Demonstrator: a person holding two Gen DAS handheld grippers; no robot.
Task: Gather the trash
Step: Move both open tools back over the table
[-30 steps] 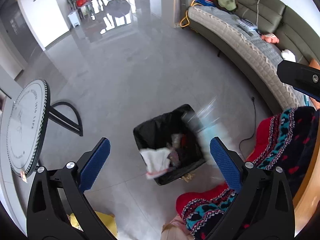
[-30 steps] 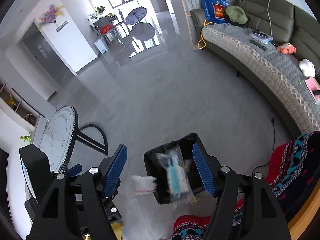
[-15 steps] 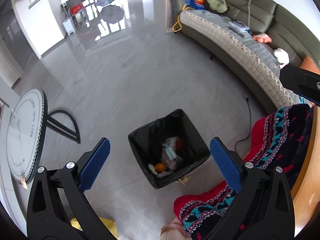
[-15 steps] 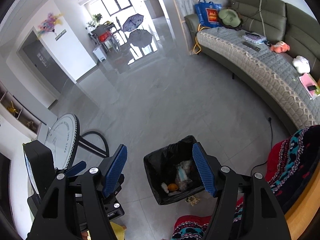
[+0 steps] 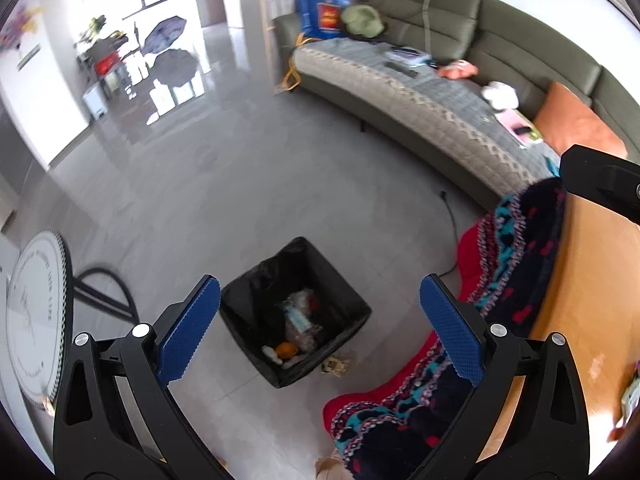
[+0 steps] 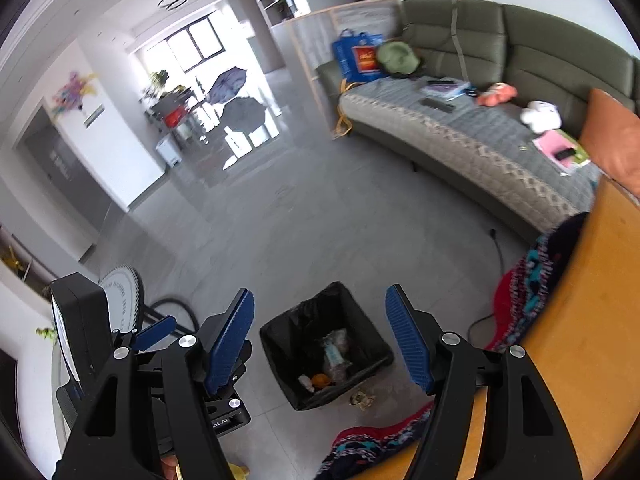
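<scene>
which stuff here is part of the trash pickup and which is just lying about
Part of the job:
- bin
- wrapper, orange in the bin
- crumpled scrap on the floor beside the bin

Just lying about:
- sofa
- blue bag
- umbrellas
- patterned blanket

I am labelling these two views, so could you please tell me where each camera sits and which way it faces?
Left wrist: on the left tongs, angled down at the black-lined square bin on grey floor tiles; its own open blue-padded fingers show.
Right wrist: on the right tongs, angled down at the bin; its open fingers and the left tongs show.
Shared: the bin, the olive-green sofa, the red patterned knit cloth.
</scene>
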